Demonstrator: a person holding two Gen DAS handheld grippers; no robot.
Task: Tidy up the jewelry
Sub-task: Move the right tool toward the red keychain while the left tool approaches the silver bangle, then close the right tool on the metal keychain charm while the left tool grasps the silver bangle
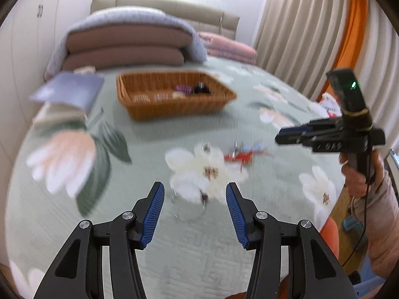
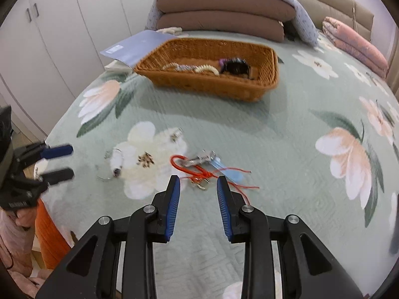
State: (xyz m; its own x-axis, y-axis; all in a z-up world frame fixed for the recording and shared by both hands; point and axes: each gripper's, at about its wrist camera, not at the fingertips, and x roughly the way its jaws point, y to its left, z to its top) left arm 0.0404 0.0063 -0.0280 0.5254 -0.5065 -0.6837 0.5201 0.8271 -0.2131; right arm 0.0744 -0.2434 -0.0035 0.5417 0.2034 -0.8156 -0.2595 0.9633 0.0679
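A wicker basket (image 1: 174, 94) (image 2: 212, 67) stands on the flowered bedspread and holds several pieces of jewelry, among them a pale bead bracelet (image 2: 204, 69) and a dark piece (image 2: 235, 66). Loose on the bedspread lie a red cord with a silver clasp (image 2: 197, 167) (image 1: 239, 157), a light blue strip (image 2: 227, 170), a small silver clip (image 2: 175, 133) and thin hoops with a small charm (image 2: 116, 165) (image 1: 197, 204). My left gripper (image 1: 195, 193) is open above the hoops. My right gripper (image 2: 198, 186) is open just short of the red cord; it also shows in the left wrist view (image 1: 294, 137).
A blue-grey booklet (image 2: 134, 47) lies left of the basket. Stacked brown cushions under a blue blanket (image 2: 224, 7) and a folded pink quilt (image 2: 354, 44) sit at the head of the bed. White wardrobe doors (image 2: 49, 37) stand left, curtains (image 1: 311, 25) right.
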